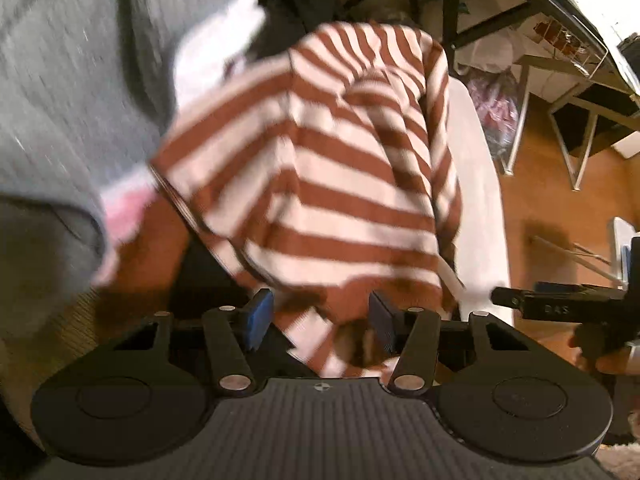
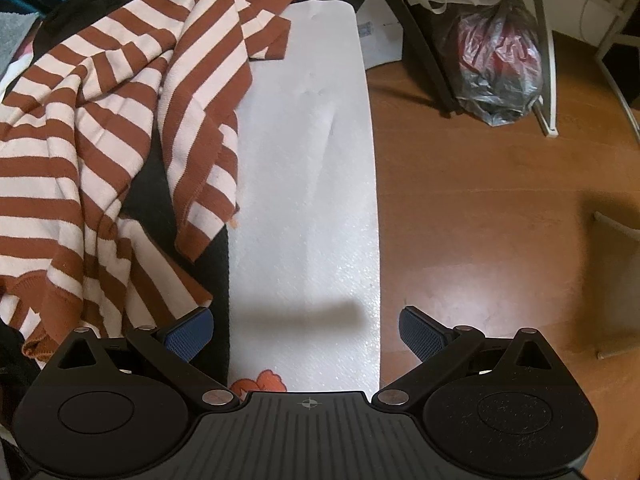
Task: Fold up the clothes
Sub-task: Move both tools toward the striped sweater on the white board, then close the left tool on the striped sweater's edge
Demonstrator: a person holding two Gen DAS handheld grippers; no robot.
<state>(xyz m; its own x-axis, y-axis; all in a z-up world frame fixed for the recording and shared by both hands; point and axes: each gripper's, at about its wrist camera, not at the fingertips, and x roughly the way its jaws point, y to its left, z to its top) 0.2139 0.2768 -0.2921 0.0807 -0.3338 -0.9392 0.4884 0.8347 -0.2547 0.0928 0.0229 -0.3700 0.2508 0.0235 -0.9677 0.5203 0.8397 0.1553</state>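
A brown-and-white striped sweater (image 1: 320,168) fills the blurred left wrist view, draped over a dark surface. Its lower edge hangs between the fingers of my left gripper (image 1: 322,320). The jaws stand partly apart, and a dark gap shows beside the left pad (image 1: 256,318). In the right wrist view the same sweater (image 2: 100,128) lies crumpled at the left, partly over a long white padded sheet (image 2: 308,160). My right gripper (image 2: 306,336) hovers open over the near end of that sheet, holding nothing. Part of it shows as a black bar (image 1: 560,308) in the left wrist view.
Grey cloth (image 1: 68,100) with pink and white fabric (image 1: 216,52) lies left of the sweater. To the right is wooden floor (image 2: 480,200), with a plastic bag (image 2: 500,64), black table legs (image 2: 424,48) and a white metal frame (image 1: 576,136) on it.
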